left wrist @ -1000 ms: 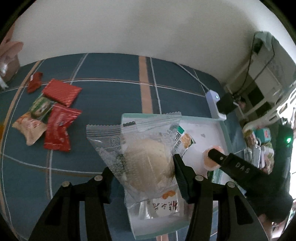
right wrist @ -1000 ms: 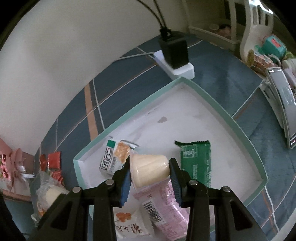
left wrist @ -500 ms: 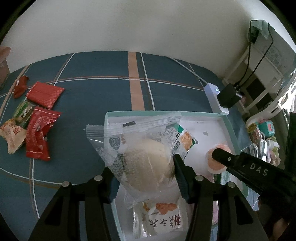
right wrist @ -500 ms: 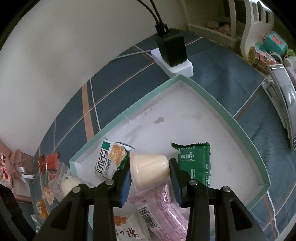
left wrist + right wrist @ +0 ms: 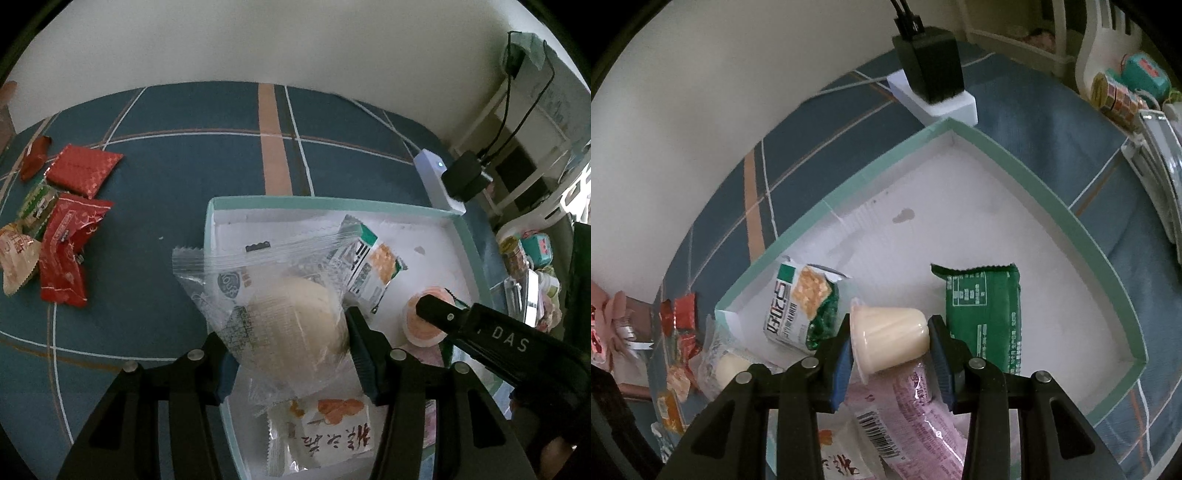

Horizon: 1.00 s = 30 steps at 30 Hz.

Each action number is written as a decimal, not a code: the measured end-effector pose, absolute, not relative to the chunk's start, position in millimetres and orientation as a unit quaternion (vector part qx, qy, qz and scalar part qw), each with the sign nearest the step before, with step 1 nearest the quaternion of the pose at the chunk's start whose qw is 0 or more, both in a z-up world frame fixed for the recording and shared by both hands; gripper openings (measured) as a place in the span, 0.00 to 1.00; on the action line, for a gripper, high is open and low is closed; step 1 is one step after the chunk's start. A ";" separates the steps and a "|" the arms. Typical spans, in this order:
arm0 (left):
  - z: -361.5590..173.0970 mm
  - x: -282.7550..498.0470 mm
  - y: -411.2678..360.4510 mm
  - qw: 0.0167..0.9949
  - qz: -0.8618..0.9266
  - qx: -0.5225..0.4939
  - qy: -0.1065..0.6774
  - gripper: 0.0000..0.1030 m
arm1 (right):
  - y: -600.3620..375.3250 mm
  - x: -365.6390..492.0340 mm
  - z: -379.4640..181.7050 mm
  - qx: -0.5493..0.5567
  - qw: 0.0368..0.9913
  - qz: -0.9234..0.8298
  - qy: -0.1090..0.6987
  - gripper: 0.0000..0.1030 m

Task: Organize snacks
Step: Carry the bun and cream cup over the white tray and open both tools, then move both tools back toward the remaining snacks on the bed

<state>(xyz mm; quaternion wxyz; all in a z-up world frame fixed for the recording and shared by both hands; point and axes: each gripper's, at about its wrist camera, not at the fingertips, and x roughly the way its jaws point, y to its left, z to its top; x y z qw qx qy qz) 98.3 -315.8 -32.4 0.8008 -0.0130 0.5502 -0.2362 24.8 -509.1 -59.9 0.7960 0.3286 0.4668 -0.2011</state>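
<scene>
My left gripper (image 5: 288, 354) is shut on a clear-wrapped round pastry (image 5: 291, 325) and holds it over the left edge of a white tray with a teal rim (image 5: 332, 201). My right gripper (image 5: 892, 350) is shut on a pale jelly cup (image 5: 890, 338), lying sideways, just above the tray (image 5: 1015, 155). The cup and right gripper also show in the left wrist view (image 5: 424, 325). In the tray lie a cracker pack (image 5: 798, 302), a green pack (image 5: 982, 314), a pink pack (image 5: 916, 417) and a white pack with red print (image 5: 332, 432).
Several loose snacks, mostly red packs (image 5: 66, 251), lie on the blue checked cloth (image 5: 166, 166) to the left of the tray. A white power strip with a black adapter (image 5: 934, 77) sits behind the tray. Shelf clutter (image 5: 1130, 88) stands at the right.
My left gripper has carried the pastry rightward over the tray's left edge. My right gripper has kept the jelly cup and shifted only slightly over the tray.
</scene>
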 end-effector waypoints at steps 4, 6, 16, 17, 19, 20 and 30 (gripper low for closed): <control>-37.2 99.4 -315.1 0.794 -0.236 -0.019 0.560 0.54 | -507.5 27.4 -61.7 0.324 0.797 -0.201 0.469 0.40; -36.7 100.4 -314.2 0.793 -0.232 -0.024 0.563 0.57 | -507.2 28.1 -62.2 0.324 0.796 -0.202 0.470 0.41; -27.5 103.2 -309.4 0.789 -0.229 -0.043 0.569 0.78 | -501.5 36.0 -60.0 0.307 0.794 -0.213 0.479 0.76; -25.0 104.0 -308.4 0.787 -0.227 -0.047 0.571 0.81 | -501.8 36.0 -58.6 0.306 0.795 -0.214 0.478 0.77; -19.9 104.7 -306.6 0.791 -0.219 -0.045 0.570 0.85 | -502.2 35.4 -54.9 0.307 0.796 -0.215 0.475 0.79; -16.1 105.0 -305.4 0.792 -0.218 -0.047 0.568 0.86 | -501.8 35.4 -52.5 0.306 0.797 -0.215 0.474 0.80; 7.2 110.4 -286.6 0.802 -0.165 -0.038 0.572 0.90 | -492.9 35.5 -31.8 0.273 0.800 -0.227 0.484 0.85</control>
